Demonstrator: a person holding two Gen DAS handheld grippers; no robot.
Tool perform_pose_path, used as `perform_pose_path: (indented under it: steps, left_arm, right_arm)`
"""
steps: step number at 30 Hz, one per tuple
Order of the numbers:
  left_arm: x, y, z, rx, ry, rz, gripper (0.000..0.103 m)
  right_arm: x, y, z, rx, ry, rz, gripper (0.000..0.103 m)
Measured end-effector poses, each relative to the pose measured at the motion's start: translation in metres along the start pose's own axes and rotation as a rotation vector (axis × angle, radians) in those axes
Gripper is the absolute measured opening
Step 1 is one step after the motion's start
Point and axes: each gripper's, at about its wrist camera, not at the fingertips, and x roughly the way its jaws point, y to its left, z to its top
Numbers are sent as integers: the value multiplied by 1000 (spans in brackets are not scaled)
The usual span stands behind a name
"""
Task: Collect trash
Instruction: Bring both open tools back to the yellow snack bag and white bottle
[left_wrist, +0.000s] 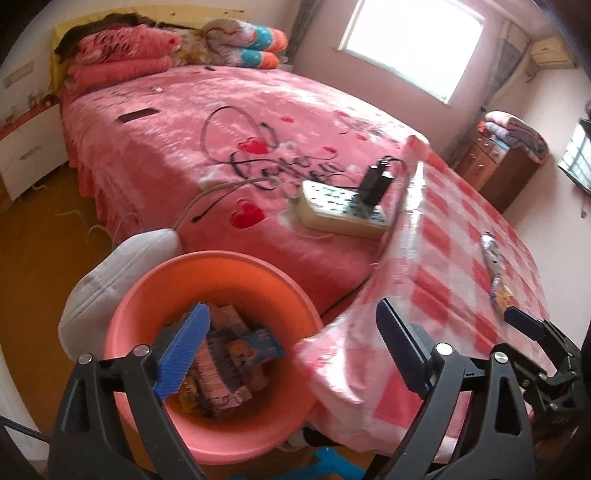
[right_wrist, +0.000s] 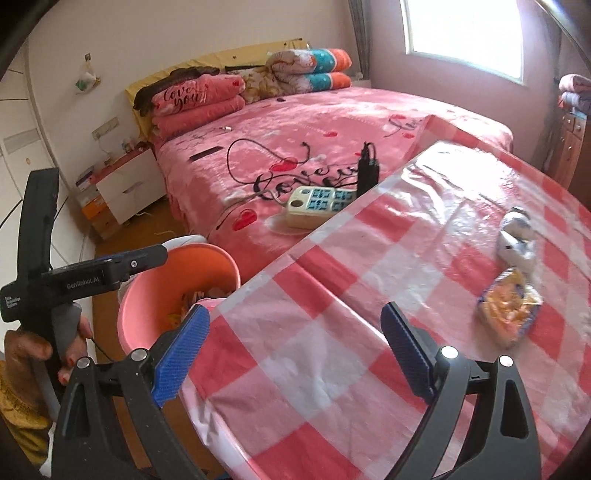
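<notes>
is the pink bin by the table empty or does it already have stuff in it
Not empty. The pink bin already holds several wrappers and packets lying at its bottom, seen from above in the left wrist view. It is far from full.

Lying on the pink bedspread (right_wrist: 332, 122): a power strip (right_wrist: 317, 201) with a black charger (right_wrist: 367, 171) plugged in; folded blankets (right_wrist: 195, 107) stacked beside the window (right_wrist: 465, 33).

Bin (left_wrist: 221, 273) bottom behind left gripper (left_wrist: 291, 347), wrappers (left_wrist: 496, 273) blurred
</notes>
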Motion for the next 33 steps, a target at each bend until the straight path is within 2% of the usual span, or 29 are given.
perform_pose_path:
  steps: [9, 17, 33]
  left_arm:
    - [-8, -51, -4, 125, -26, -61, 96]
    - [-16, -91, -13, 244, -39, -74, 98]
    - [-26, -158, -20, 397, -36, -105, 99]
  right_arm:
    - [-32, -25, -10, 34, -57, -74, 94]
    - [-56, -51, -25, 94, -84, -127, 95]
    - [-103, -112, -57, 234, -146, -195, 95]
